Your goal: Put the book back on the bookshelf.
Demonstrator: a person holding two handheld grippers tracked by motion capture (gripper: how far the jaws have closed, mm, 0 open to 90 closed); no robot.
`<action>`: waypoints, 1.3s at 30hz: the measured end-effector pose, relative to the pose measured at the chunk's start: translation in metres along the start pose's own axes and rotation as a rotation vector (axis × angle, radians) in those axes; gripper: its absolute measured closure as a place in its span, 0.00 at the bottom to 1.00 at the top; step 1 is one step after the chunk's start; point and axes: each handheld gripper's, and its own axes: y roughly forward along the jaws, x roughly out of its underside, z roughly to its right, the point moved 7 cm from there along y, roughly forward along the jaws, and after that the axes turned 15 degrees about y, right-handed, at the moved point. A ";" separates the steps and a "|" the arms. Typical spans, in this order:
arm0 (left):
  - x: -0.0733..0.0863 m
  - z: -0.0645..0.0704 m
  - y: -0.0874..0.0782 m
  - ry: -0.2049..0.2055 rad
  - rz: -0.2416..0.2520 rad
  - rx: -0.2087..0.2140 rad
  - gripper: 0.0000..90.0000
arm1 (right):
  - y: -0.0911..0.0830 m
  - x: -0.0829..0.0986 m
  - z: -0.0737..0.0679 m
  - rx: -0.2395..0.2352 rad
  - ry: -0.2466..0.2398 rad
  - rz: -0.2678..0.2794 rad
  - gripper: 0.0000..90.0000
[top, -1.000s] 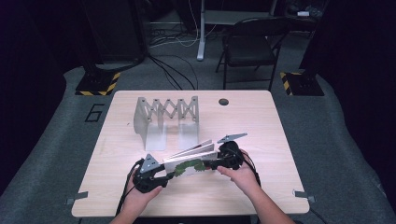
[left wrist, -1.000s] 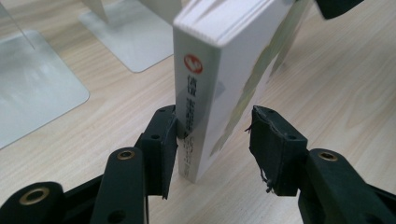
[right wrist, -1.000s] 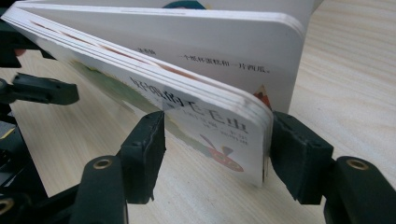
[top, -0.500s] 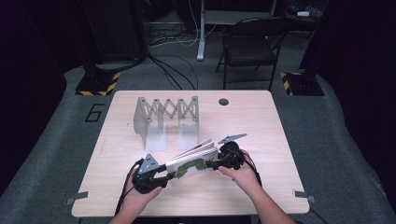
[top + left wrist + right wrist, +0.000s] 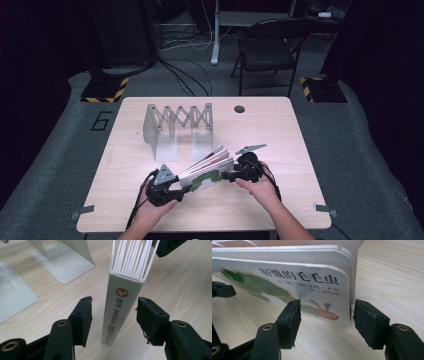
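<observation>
Dark studio floor with cables and a folding chair (image 5: 267,47) behind a pale wood worktop (image 5: 280,135). Landmark: the grey expandable bookend rack (image 5: 175,127) standing toward the far-left part of the worktop.

Board book (image 5: 209,167), caterpillar cover, sits on the near side of the rack, between both grippers, pages fanned upward. Compared with a second ago its position is almost unchanged; the far end looks tipped a shade nearer the rack, and both hands have crept in slightly.

Left hand-held gripper (image 5: 113,315): jaws released, straddling the white spine (image 5: 120,312) with a gap on each side, no contact seen. Rack base plates (image 5: 62,261) lie just beyond the spine in this view.

Right hand-held gripper (image 5: 325,315): jaws also apart, one in front of the cover (image 5: 287,285), the other past the page edges; bracketing the corner, not yet pinching.

Judgement: book is propped and steadied rather than held. Both grippers seem lined up to close on it, likely ahead of lifting it into a rack slot. Loose fanned pages could slip or splay if only the cover gets pinched.
</observation>
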 end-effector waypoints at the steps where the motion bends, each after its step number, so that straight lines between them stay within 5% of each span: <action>1: -0.001 0.000 0.002 -0.003 0.004 0.009 0.52 | -0.001 0.001 0.001 0.003 0.004 -0.006 0.43; 13: -0.016 0.001 0.012 0.017 0.038 0.035 0.54 | -0.008 0.002 0.011 0.018 0.069 0.048 0.47; 20: -0.023 0.005 0.019 0.061 0.034 0.038 0.55 | -0.005 0.005 0.011 0.029 0.065 0.037 0.52; 39: -0.027 0.003 0.030 0.051 0.031 0.069 0.58 | -0.002 0.004 0.012 0.032 0.061 0.035 0.54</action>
